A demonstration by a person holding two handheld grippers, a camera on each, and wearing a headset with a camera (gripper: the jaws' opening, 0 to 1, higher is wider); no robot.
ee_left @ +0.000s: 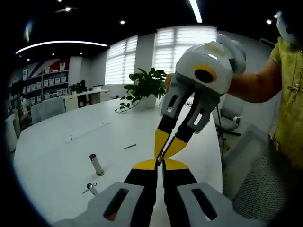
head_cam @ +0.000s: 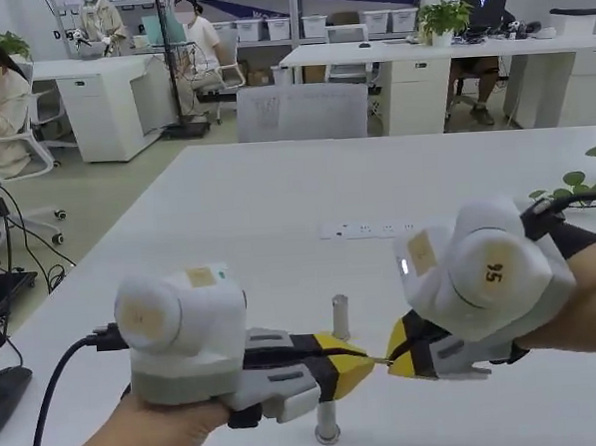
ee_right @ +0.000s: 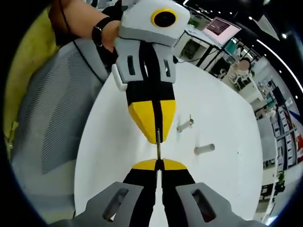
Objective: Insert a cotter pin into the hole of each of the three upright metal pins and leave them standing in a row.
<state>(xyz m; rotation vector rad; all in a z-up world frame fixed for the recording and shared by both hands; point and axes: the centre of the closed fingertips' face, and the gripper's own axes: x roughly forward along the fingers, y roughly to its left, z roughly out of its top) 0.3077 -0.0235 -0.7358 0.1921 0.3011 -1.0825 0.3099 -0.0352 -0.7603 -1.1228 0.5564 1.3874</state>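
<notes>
Left gripper (head_cam: 361, 363) and right gripper (head_cam: 393, 358), jaws together, both pinch 1 barely visible cotter pin (ee_right: 158, 144).

L gripper view, contents:
1. L gripper (ee_left: 160, 163): black arms, yellow tips, rose from 6 o'clock; jaws closed.
2. R gripper (ee_left: 166, 150): came in from 1 o'clock, jaws closed, tips touching L tips.
3. White table (ee_left: 52, 156).
4. Metal pin (ee_left: 96, 164): upright, at 9 o'clock of the tips.
5. 2nd pin (ee_left: 91, 189): at 8 o'clock, wire piece across its top; detail too small.
6. Loose cotter pin (ee_left: 130, 146): lay flat at 10 o'clock.
7. Potted plant (ee_left: 146, 86): 12 o'clock, far table edge.
8. Mesh chair (ee_left: 255, 184): 4 o'clock.
</notes>
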